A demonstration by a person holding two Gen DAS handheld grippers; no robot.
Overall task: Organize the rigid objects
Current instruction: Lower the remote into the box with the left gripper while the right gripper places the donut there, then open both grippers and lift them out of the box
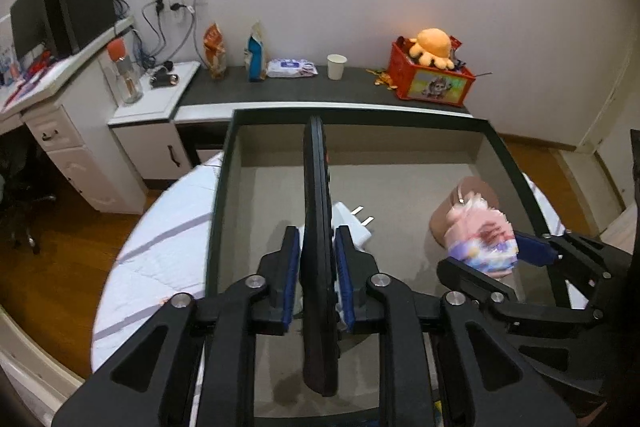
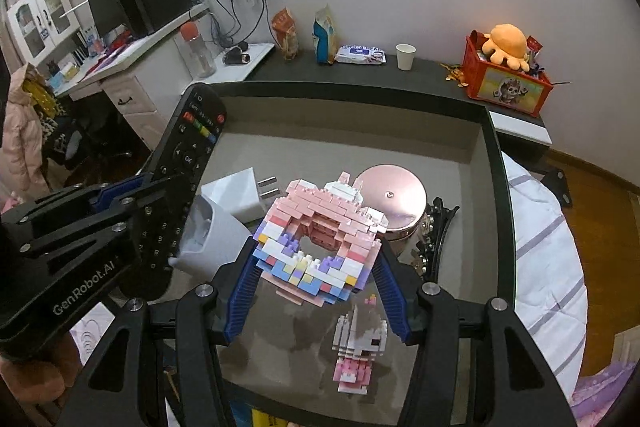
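Holding two items at once over the grey-lined tray [image 2: 486, 155], so the sorting looks to be midway.

Left gripper [image 1: 318, 267]: pads closing on a black remote control [image 1: 318, 219], carrying it on edge above the left half of the tray; gap between pad and remote on each side too slim to judge firm contact from the left wrist view, though the right wrist view shows the remote [image 2: 180, 171] pinched and lifted at a slant.

Right gripper [image 2: 316, 267]: jaws fairly wide, clamping a pastel brick-built ring model [image 2: 320, 239] by its two flanks, hanging above the tray floor near the middle.

Already lying in the tray, judging by how things sit: a white plug adapter [image 2: 240, 199] just beside a pale grey plastic piece [image 2: 208, 239], a round pink tin [image 2: 394, 199] with a black hair clip [image 2: 436, 231] against its right side, and a small brick figure [image 2: 360, 351] near the front edge.

Remaining, by estimate: setting down the remote and the brick ring in free spots, probably the bare far strip of the tray. Not counting the items on the dark desk behind as part of the job, since nothing shows that.
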